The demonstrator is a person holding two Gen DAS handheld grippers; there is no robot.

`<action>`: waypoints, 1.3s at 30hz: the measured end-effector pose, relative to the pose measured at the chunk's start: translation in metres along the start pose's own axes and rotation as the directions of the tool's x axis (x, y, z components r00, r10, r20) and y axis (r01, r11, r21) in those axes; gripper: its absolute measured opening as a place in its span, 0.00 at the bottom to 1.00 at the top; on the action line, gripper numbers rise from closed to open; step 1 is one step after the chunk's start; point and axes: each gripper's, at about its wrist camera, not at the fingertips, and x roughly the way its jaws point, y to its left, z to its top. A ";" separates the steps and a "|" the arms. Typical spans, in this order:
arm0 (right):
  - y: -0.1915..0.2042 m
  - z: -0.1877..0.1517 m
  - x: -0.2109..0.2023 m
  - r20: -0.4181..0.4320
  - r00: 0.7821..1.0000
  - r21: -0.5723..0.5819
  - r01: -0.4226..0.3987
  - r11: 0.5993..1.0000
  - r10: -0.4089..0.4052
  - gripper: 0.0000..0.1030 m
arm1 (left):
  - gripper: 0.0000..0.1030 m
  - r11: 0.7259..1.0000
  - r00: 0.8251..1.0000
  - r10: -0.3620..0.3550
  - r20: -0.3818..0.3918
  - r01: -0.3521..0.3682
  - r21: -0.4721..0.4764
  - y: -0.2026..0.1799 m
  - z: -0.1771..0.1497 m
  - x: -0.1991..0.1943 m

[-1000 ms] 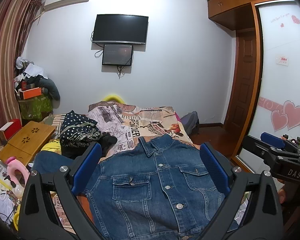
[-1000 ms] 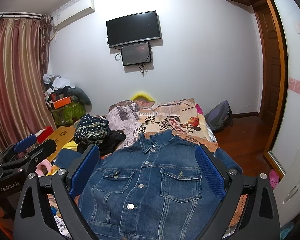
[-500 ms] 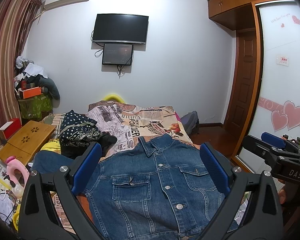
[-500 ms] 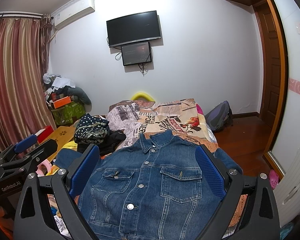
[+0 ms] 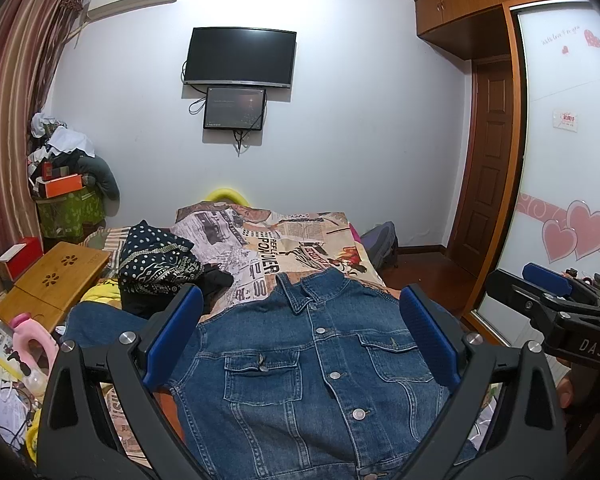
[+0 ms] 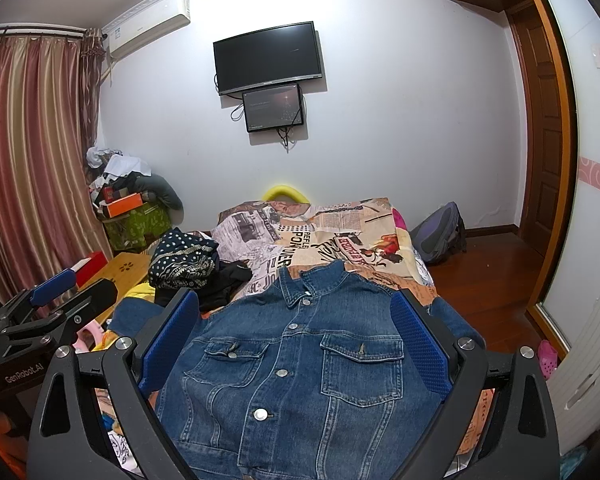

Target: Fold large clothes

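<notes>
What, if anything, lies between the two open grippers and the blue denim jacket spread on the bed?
Nothing visible does. The blue denim jacket lies spread, front up and buttoned, directly below the left gripper and right gripper. The dark patterned clothes pile sits beyond the jacket's sleeve on the left, clear of both.

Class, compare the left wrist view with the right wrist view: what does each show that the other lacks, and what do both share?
Only the left wrist view shows the pink hearts on the sliding panel and the right gripper at the edge. Only the right wrist view shows the white radiator and the left gripper. Both show the denim jacket lying buttoned and flat on the bed, the wall TV, and open jaws.
</notes>
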 end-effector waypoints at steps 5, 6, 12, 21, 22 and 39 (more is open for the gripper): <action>0.002 -0.001 0.001 -0.003 1.000 -0.003 -0.001 1.000 0.001 0.93 | 0.96 1.000 1.000 0.001 -0.002 -0.001 0.000 0.000 -0.001 0.002; 0.002 -0.001 0.001 -0.003 1.000 -0.004 -0.001 1.000 0.001 0.93 | 0.96 1.000 1.000 0.002 -0.001 -0.002 0.000 0.001 -0.002 0.003; 0.002 -0.001 0.002 -0.004 1.000 -0.003 -0.001 1.000 0.001 0.93 | 0.96 1.000 1.000 0.001 -0.002 -0.001 0.000 0.001 -0.002 0.003; 0.000 -0.002 0.008 -0.015 1.000 0.003 0.002 1.000 -0.001 0.93 | 0.96 1.000 1.000 0.002 -0.008 -0.002 -0.005 0.004 -0.001 0.007; -0.001 -0.002 0.009 -0.018 1.000 0.004 0.002 1.000 -0.002 0.93 | 0.96 1.000 1.000 0.003 -0.009 -0.003 -0.006 0.005 -0.001 0.009; -0.011 -0.002 0.042 -0.082 0.996 0.020 0.044 0.999 -0.042 0.93 | 0.96 0.984 0.986 0.166 -0.021 -0.167 -0.057 0.062 0.006 0.049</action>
